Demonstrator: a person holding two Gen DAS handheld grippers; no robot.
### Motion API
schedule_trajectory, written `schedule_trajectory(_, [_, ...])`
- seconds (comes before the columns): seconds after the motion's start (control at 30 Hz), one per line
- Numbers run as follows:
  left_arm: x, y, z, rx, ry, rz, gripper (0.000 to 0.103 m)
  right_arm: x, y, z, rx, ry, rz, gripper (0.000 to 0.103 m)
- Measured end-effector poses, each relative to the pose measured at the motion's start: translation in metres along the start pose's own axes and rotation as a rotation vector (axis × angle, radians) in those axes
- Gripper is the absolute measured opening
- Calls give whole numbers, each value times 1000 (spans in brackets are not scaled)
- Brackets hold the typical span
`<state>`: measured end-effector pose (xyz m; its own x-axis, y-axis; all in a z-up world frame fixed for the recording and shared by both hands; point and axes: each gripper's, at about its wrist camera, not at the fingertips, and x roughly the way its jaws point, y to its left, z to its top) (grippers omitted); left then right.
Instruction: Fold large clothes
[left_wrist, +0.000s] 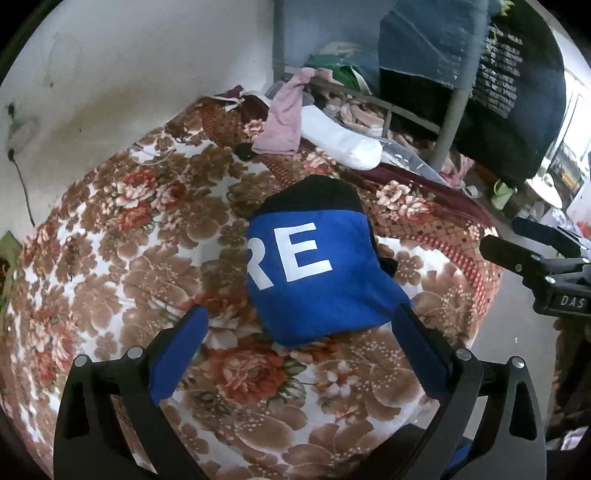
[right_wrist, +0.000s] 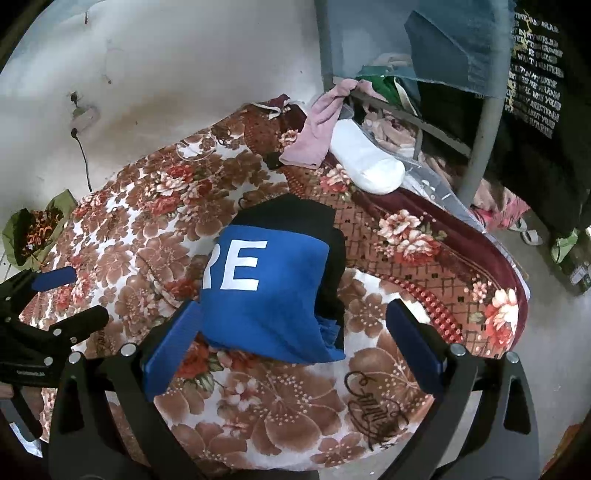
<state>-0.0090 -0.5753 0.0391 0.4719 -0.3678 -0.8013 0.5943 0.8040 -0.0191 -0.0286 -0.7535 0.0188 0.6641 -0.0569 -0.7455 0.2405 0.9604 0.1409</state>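
Observation:
A blue and black garment (left_wrist: 314, 273) with white letters "RE" lies folded into a compact bundle on the floral blanket (left_wrist: 110, 266). My left gripper (left_wrist: 301, 319) is open and empty, its blue-padded fingers (left_wrist: 177, 354) spread just in front of the bundle's near edge. In the right wrist view the same garment (right_wrist: 273, 291) lies between the spread fingers of my right gripper (right_wrist: 293, 315), which is open and empty above it. The right gripper also shows at the right edge of the left wrist view (left_wrist: 546, 266), and the left gripper at the left edge of the right wrist view (right_wrist: 48, 321).
A white sock-like item (left_wrist: 343, 142) and a pink cloth (left_wrist: 284, 122) lie at the bed's far end by a grey metal frame (left_wrist: 448, 122). Dark clothes (left_wrist: 517, 92) hang at right. The bed's edge and bare floor (right_wrist: 546, 332) are at right. A wall (left_wrist: 129, 74) backs the bed.

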Motion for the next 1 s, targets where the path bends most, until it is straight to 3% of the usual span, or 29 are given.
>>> schedule_trajectory(0.27, [2, 2, 7, 1, 24, -25, 98, 2, -1, -3, -35, 25, 48, 98])
schedule_trajectory(0.43, [3, -3, 7, 16, 36, -63, 98, 1, -2, -7, -27, 31, 50, 98])
schedule_trajectory(0.73, [-1, -11, 6, 50, 17, -44, 98, 5, -4, -11, -30, 55, 52, 98])
schedule_trajectory(1.0, [-1, -14, 7, 74, 34, -88, 98, 8, -6, -11, -21, 66, 61, 98])
